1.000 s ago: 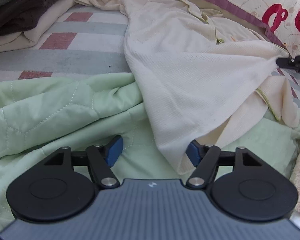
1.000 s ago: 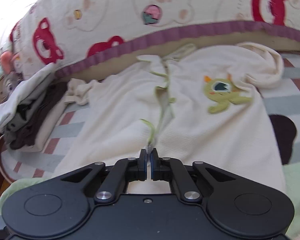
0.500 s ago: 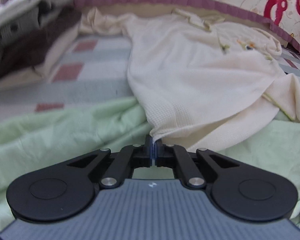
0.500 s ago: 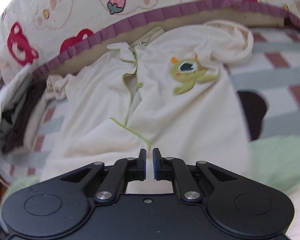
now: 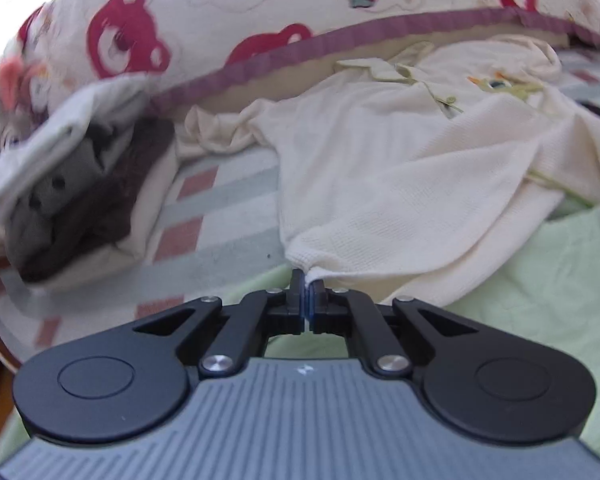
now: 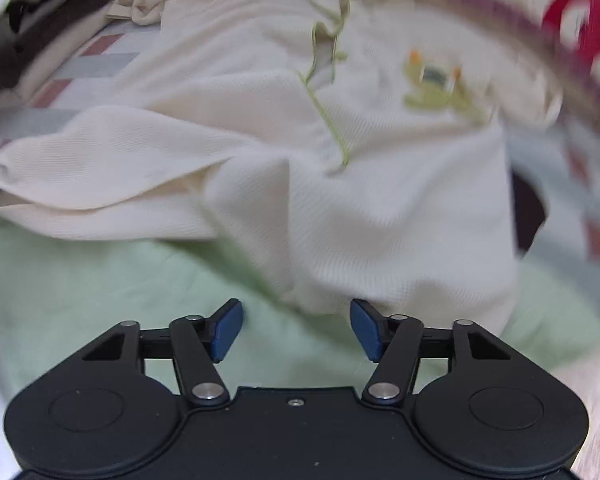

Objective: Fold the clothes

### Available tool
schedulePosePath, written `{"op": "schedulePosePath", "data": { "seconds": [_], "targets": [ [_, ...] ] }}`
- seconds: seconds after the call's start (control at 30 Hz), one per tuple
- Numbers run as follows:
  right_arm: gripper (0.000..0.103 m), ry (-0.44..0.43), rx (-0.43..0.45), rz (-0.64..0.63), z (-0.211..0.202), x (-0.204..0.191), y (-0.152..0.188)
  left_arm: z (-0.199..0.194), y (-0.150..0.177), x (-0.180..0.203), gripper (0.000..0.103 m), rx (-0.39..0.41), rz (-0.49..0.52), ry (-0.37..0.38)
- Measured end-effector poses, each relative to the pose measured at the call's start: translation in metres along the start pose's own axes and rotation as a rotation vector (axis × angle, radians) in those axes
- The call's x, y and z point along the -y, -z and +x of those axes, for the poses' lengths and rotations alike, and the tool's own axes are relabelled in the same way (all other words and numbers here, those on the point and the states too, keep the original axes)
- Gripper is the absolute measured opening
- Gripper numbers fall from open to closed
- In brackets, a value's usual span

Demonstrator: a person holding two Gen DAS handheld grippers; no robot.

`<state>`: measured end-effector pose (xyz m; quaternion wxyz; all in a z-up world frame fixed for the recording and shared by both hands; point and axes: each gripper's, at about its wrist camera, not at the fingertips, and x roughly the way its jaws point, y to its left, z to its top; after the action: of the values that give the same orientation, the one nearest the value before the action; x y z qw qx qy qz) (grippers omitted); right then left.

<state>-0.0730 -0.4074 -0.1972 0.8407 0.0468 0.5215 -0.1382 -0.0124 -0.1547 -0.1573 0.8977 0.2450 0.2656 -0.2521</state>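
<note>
One cream shirt (image 5: pixel 400 168) lies spread on the bed, its near edge on the green blanket (image 5: pixel 540 280). The left gripper (image 5: pixel 308 300) pinches the shirt's near corner tight. The right gripper (image 6: pixel 296 330) is wide open, holding nothing, near the shirt's hem. Folded clothes (image 5: pixel 72 184) sit far left.

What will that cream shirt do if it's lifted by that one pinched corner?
The cream shirt will probably hang limp: it already drapes in soft folds. It looks light and thin. The left gripper grips only a small corner, which might slip.
</note>
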Motion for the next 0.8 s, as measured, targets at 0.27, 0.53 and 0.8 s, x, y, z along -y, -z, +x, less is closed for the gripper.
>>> {"op": "schedulePosePath", "data": {
  "seconds": [0.27,0.53,0.8],
  "targets": [
    [0.001,0.003,0.226,0.025,-0.030,0.060,-0.063,0.007,-0.016,-0.026,0.001,0.034,-0.112,0.003],
    [0.025,0.052,0.109,-0.154,-0.034,0.095,-0.110,0.019,-0.009,-0.023,0.001,-0.034,-0.132,0.014],
    [0.048,-0.171,-0.190,0.151,-0.013,0.138,-0.074,0.033,-0.001,-0.016,0.001,-0.104,-0.147,0.028]
  ]
}}
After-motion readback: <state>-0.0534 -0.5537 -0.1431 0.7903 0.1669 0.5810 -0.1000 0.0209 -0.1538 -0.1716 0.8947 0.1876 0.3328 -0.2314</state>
